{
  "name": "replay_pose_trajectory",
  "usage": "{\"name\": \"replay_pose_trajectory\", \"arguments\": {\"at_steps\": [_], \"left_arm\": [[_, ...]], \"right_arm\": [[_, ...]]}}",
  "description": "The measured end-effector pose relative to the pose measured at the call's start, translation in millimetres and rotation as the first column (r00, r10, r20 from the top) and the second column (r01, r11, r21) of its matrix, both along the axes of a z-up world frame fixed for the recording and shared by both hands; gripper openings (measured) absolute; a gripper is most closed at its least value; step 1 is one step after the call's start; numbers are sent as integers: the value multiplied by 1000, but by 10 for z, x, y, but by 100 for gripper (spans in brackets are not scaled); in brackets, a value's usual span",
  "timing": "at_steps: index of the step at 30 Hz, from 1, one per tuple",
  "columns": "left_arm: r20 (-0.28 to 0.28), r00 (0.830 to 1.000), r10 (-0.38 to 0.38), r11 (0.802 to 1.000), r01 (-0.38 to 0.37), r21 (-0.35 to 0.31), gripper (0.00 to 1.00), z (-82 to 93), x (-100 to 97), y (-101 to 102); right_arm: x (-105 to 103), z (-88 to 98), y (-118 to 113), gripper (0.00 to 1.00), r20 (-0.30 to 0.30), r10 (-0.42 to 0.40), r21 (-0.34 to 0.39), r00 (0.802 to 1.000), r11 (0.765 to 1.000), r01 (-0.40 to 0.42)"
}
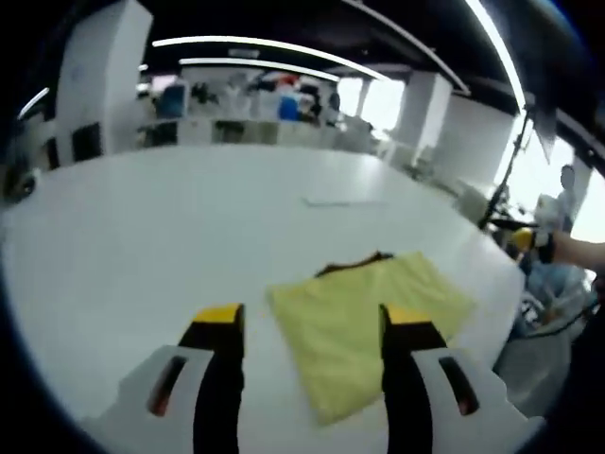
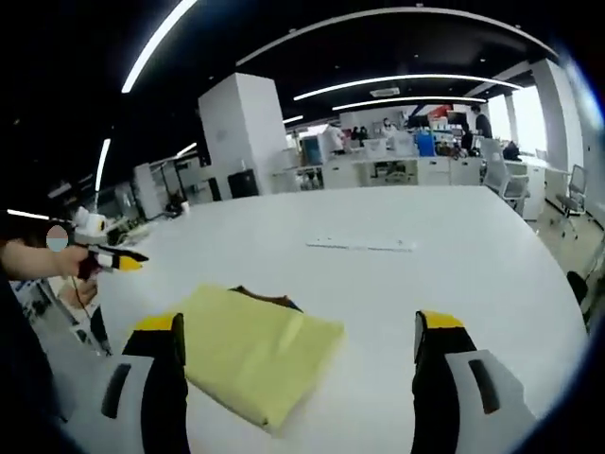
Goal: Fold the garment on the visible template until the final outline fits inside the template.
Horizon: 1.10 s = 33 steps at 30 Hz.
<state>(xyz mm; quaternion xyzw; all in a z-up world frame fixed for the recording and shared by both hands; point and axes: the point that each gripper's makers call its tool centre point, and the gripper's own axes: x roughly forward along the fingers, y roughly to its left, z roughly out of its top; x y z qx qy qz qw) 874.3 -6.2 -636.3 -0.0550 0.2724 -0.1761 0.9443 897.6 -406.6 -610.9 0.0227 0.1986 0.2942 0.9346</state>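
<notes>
Black, yellow-tipped jaws of the left gripper (image 1: 312, 326) are standing spread and empty above a folded yellow cloth garment (image 1: 373, 326), a soft rectangle lying near the edge of the smooth white table (image 1: 170, 236). Right gripper (image 2: 301, 340) is hovering likewise agape, gripping nothing. Dark brown template (image 2: 269, 299) is peeking out beneath the garment's far edge. Open tabletop is stretching beyond; no writing is legible.

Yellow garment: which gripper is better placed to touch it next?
Left, probably. The yellow garment lies between and just beyond the open left gripper; in the right gripper view it lies toward one side of the open right gripper.
</notes>
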Motion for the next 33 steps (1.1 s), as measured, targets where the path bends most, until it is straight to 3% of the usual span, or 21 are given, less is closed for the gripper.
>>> {"name": "replay_pose_trajectory", "arguments": {"at_steps": [6,9,13,20,26,33], "left_arm": [[12,1000,21,1000,-22,19,71,165,-437,129],[19,999,41,999,-41,17,80,230,-557,205],[45,997,69,997,-70,19,98,350,-702,248],[48,995,85,996,-85,0,99,471,-942,299],[42,996,79,997,-79,-3,99,504,-1106,299],[24,996,85,996,-86,10,99,428,-1178,373]], "right_arm": [[-336,64,-165,100,-8,-16,-7,1000,1000,16],[-458,106,-203,100,-5,-22,-9,1000,1000,22],[-591,173,-252,100,-1,-33,2,999,999,33],[-794,252,-317,100,1,-33,8,999,999,33],[-958,371,-307,100,9,-18,73,1000,997,17],[-1061,335,-302,100,-8,-2,57,1000,998,2]]}}
